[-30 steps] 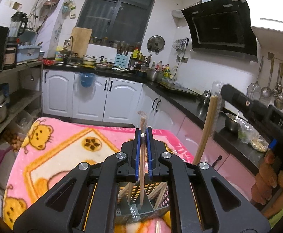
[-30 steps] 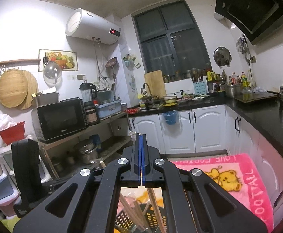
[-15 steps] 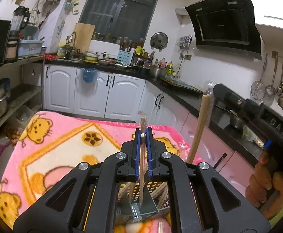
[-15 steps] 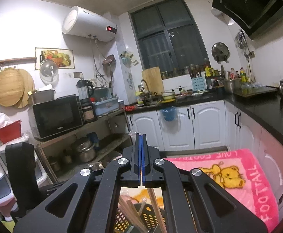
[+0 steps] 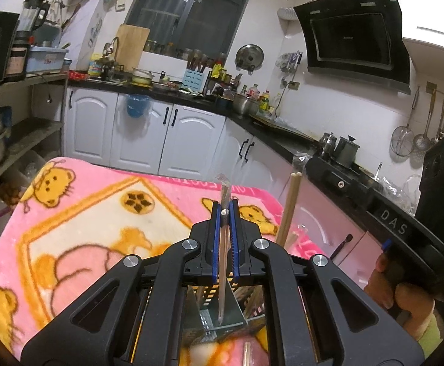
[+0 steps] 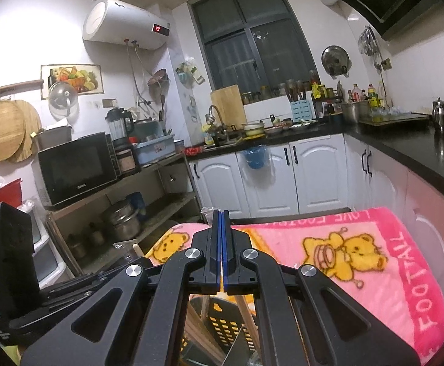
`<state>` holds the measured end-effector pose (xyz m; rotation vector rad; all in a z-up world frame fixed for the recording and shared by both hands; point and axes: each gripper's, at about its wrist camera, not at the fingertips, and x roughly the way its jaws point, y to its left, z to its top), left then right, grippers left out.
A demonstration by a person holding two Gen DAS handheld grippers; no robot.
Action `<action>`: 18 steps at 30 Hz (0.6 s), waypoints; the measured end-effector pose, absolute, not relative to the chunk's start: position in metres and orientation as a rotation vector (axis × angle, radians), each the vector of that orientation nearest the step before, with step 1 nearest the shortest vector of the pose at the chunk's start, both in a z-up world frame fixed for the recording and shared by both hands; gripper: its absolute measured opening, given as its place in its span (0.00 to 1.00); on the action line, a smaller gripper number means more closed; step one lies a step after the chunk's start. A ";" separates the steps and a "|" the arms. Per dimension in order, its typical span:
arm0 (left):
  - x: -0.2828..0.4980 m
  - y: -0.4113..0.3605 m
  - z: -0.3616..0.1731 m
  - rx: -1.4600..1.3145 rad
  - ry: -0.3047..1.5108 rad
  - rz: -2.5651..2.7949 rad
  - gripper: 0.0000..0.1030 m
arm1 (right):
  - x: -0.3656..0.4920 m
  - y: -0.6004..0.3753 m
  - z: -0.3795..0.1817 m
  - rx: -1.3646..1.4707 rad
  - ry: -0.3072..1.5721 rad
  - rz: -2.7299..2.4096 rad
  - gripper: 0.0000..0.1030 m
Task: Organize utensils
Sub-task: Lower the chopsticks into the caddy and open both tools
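My left gripper [image 5: 225, 210] is shut on a thin chopstick in a clear wrapper [image 5: 223, 253], held upright. Its lower end hangs inside a black-and-yellow perforated utensil holder [image 5: 205, 294] with a metal divider, right under the jaws. On the right of the left wrist view, a hand holds my right gripper [image 5: 309, 166], and a pair of wooden chopsticks [image 5: 287, 213] hangs from its tip into the same holder. In the right wrist view, my right gripper [image 6: 221, 213] has its blue pads pressed together, with a scrap of wrapper at the tips. The holder [image 6: 222, 323] and more chopsticks show below.
The holder stands on a pink bear-print blanket [image 5: 100, 213] covering the table. Another chopstick [image 5: 246, 353] lies near the blanket's front edge. White cabinets and a black counter [image 6: 405, 149] run behind and to the right. An open shelf with pots and a microwave [image 6: 75, 164] stands to the left.
Both grippers have sunk toward the table. The wrapped chopstick and the wooden pair reach lower into the holder. Both jaws stay shut.
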<state>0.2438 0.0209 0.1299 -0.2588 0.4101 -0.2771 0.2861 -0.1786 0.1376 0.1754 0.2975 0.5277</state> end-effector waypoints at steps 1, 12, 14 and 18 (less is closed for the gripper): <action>0.244 0.021 0.128 -0.263 0.412 -0.278 0.03 | 0.286 -0.178 0.136 0.174 0.299 0.527 0.01; 0.244 0.025 0.115 -0.280 0.440 -0.291 0.04 | 0.279 -0.179 0.126 0.158 0.323 0.536 0.01; 0.243 0.027 0.112 -0.286 0.450 -0.288 0.04 | 0.278 -0.179 0.126 0.152 0.326 0.535 0.01; 0.242 0.032 0.109 -0.303 0.460 -0.278 0.12 | 0.274 -0.180 0.123 0.143 0.333 0.533 0.01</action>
